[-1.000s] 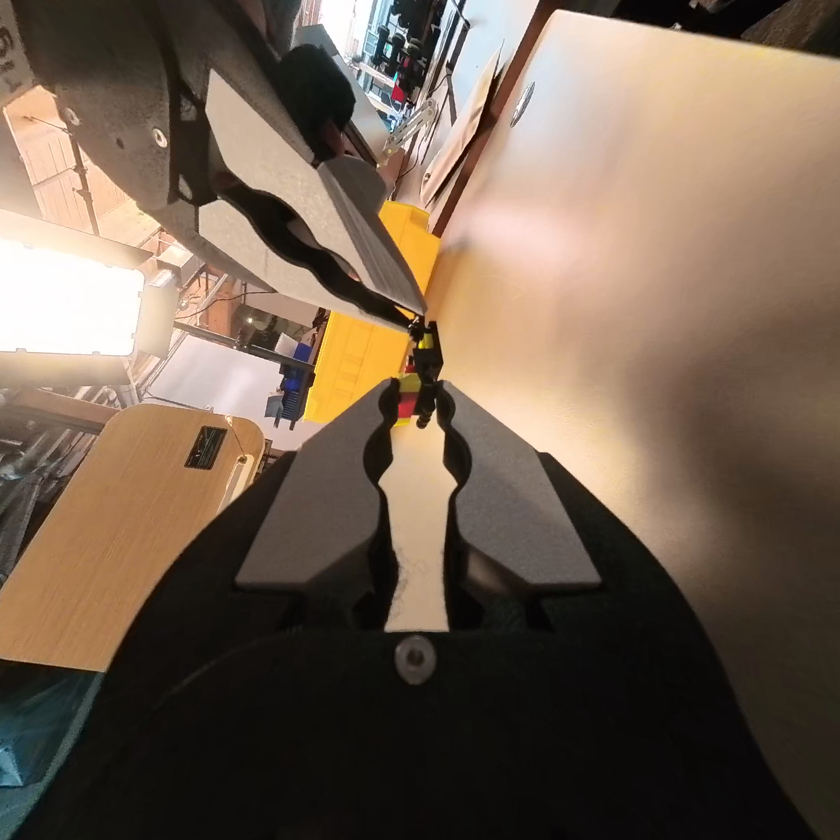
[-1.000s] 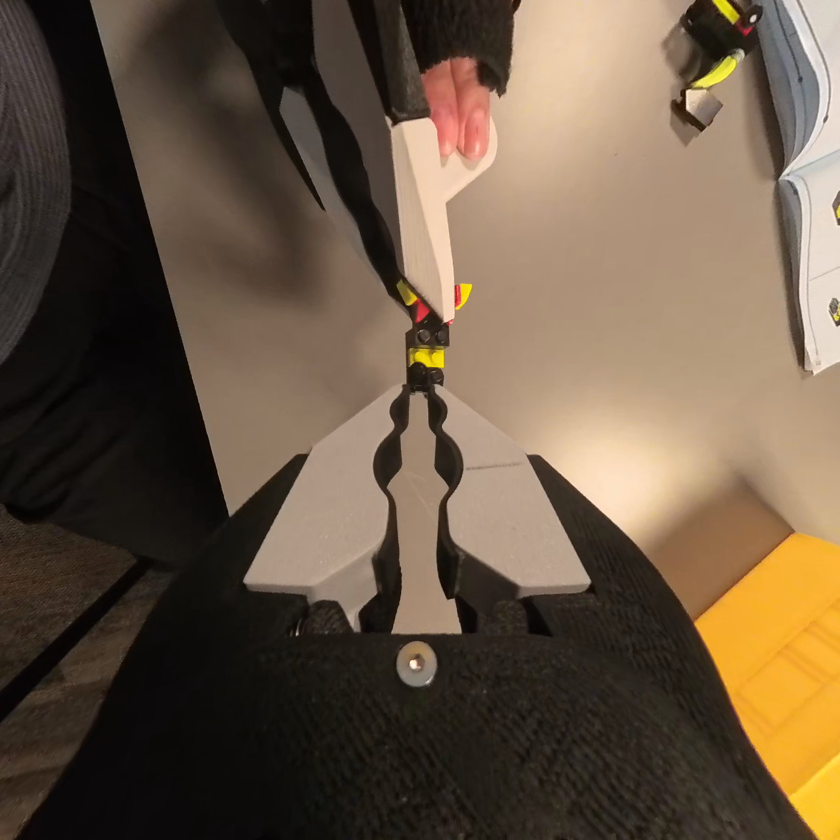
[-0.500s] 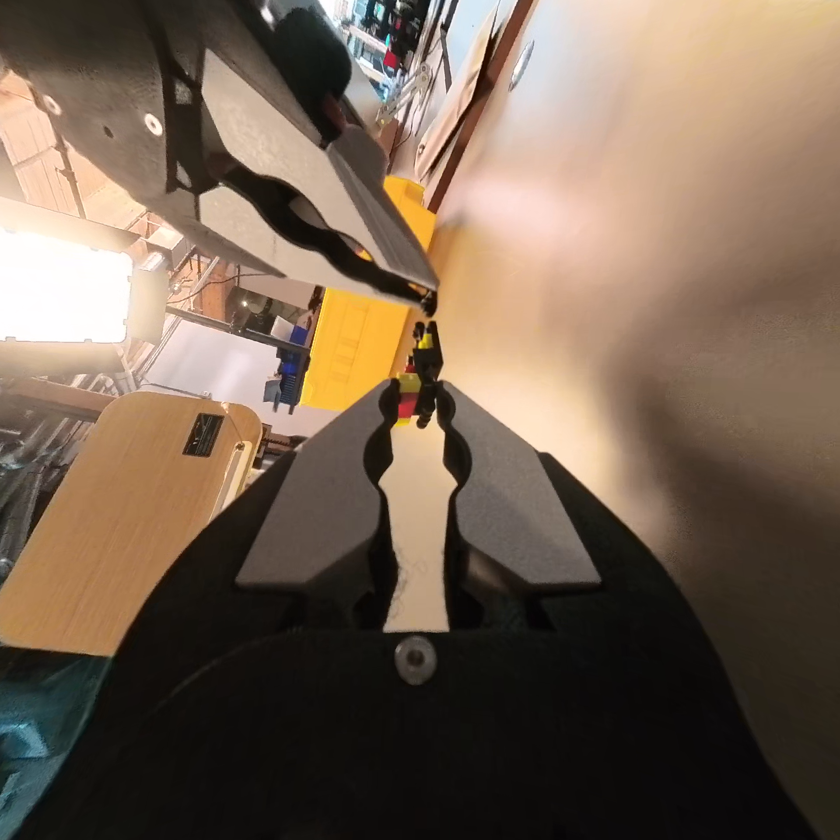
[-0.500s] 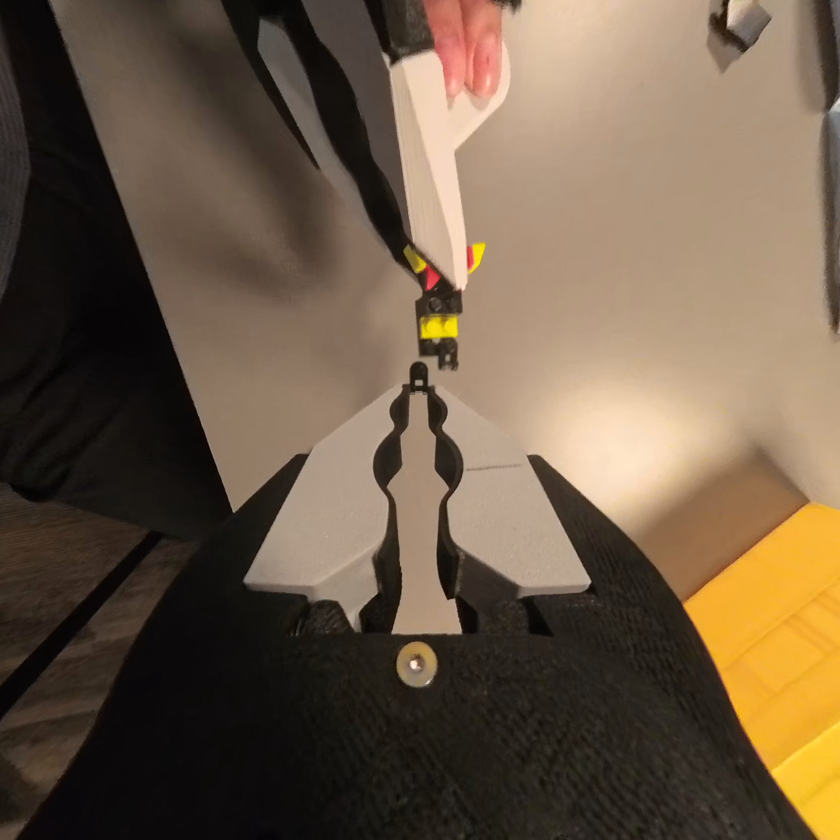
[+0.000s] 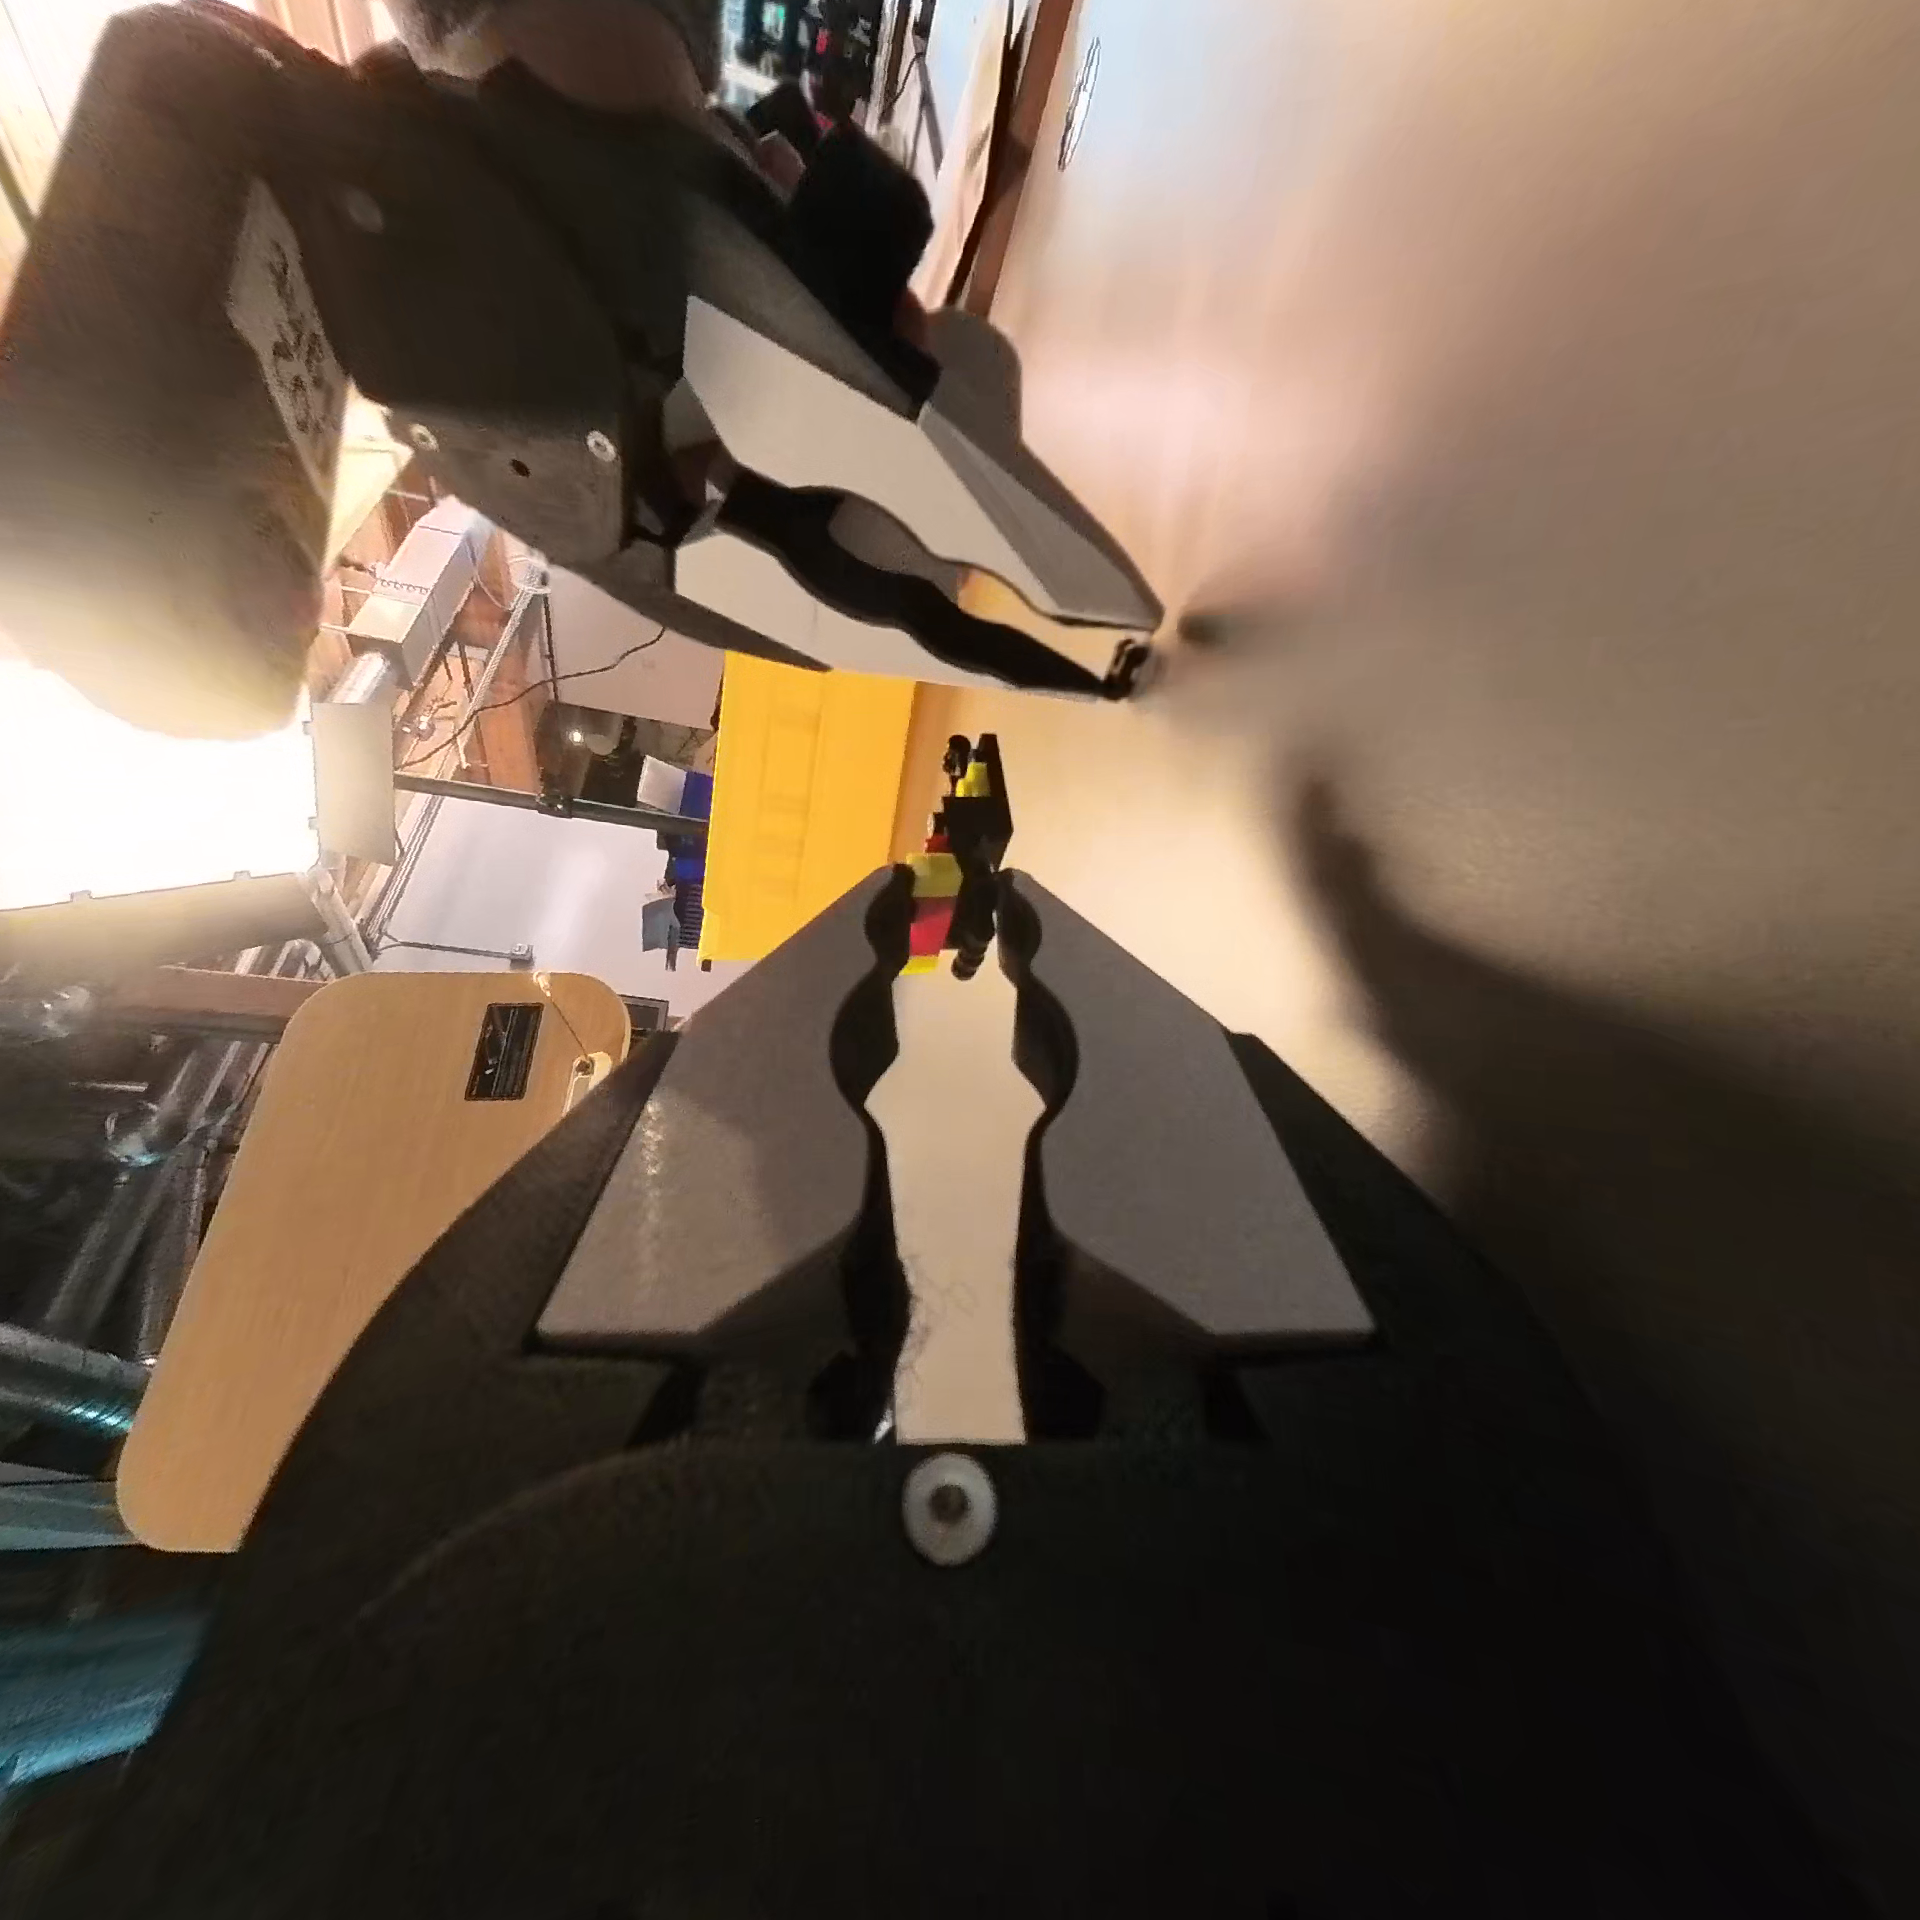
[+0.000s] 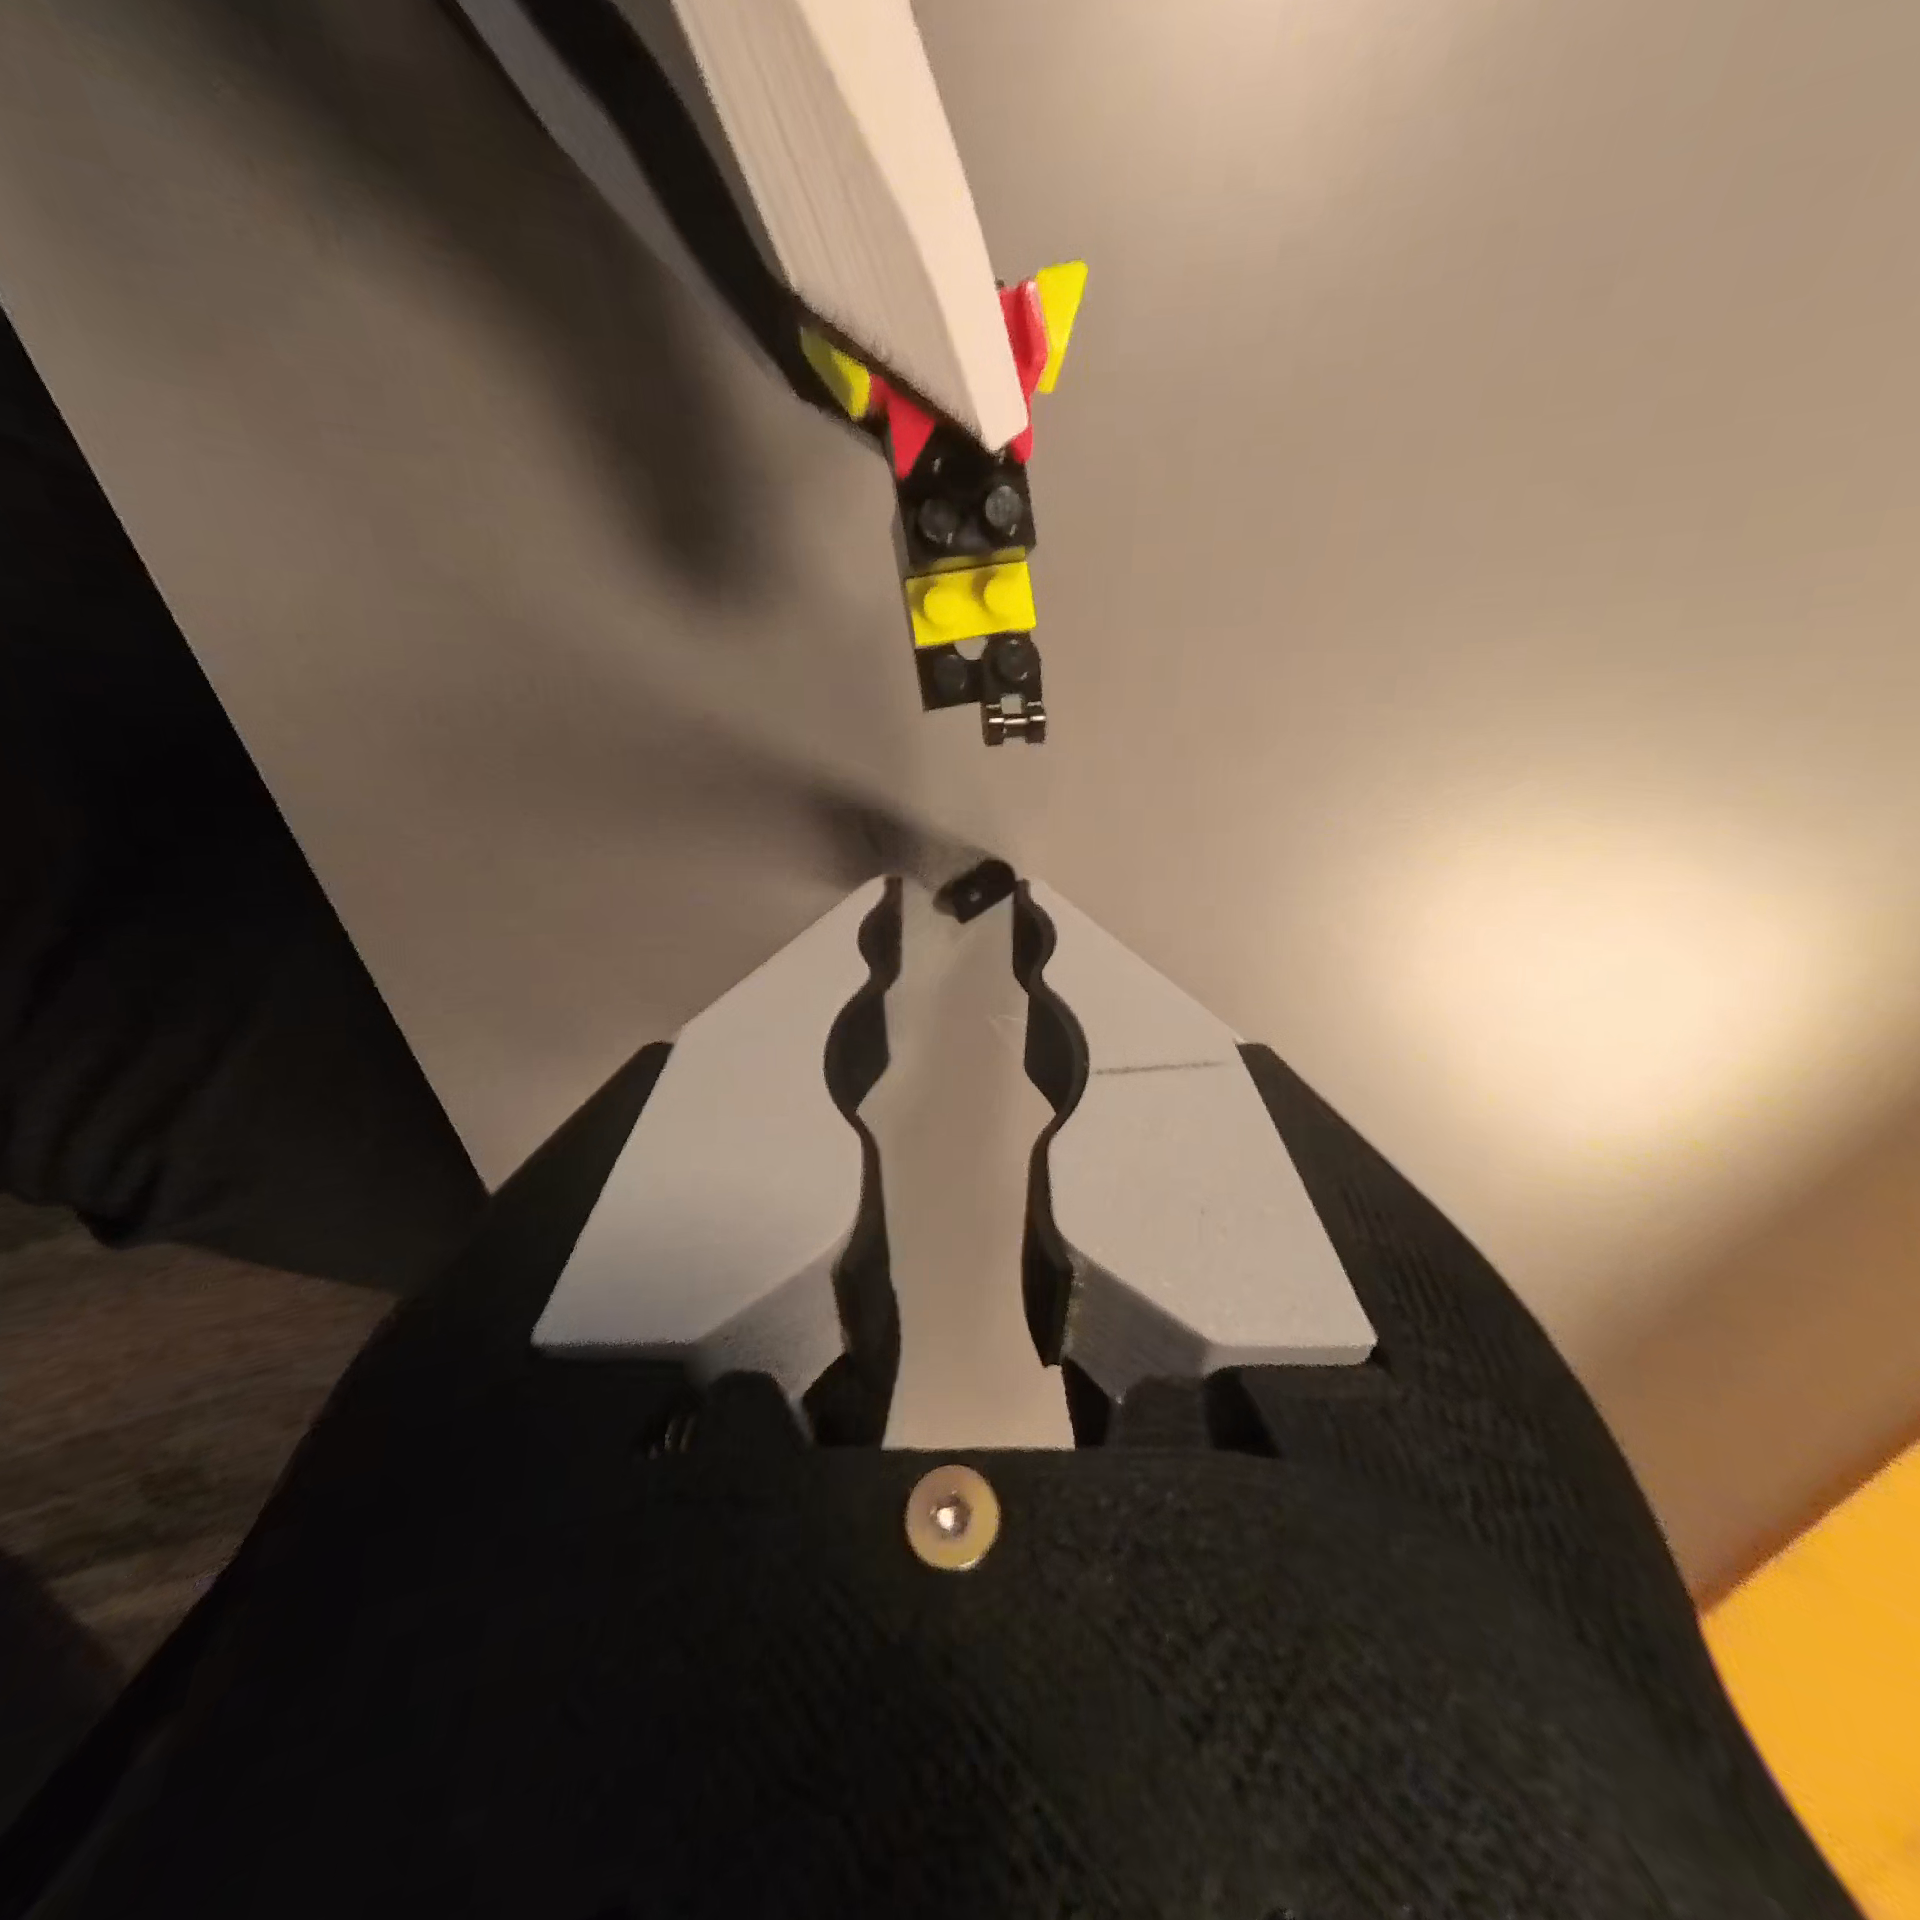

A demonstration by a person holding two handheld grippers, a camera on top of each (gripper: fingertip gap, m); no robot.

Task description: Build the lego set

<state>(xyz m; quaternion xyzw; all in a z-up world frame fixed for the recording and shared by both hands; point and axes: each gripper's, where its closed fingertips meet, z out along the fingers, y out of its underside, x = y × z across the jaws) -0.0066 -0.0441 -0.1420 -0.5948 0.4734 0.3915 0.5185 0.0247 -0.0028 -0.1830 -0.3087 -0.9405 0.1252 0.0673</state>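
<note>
My left gripper (image 5: 954, 896) is shut on a small lego assembly (image 5: 961, 842) of yellow, red and black parts, held above the pale table (image 5: 1455, 520). The right wrist view shows that assembly (image 6: 971, 582) hanging from the left gripper's pale finger (image 6: 862, 208), with a black clip plate at its lower end. My right gripper (image 6: 956, 894) is low over the table, its jaws a little apart. A small black piece (image 6: 971, 891) lies tilted between the tips, against the right one only. In the left wrist view the right gripper (image 5: 1127, 665) sits above and beyond the assembly.
A yellow bin (image 5: 800, 800) stands at the table's far end and also shows in the right wrist view (image 6: 1818, 1662). A wood-look panel (image 5: 364, 1195) and a bright lamp are off to the left. The table edge (image 6: 312, 883) drops to dark floor on the left. Spacing between my two grippers at the tips: around 7 cm.
The two grippers have drawn apart: the black piece no longer touches the assembly's end. My right gripper has gone down towards the table and its jaws have widened. The left gripper still holds the assembly.
</note>
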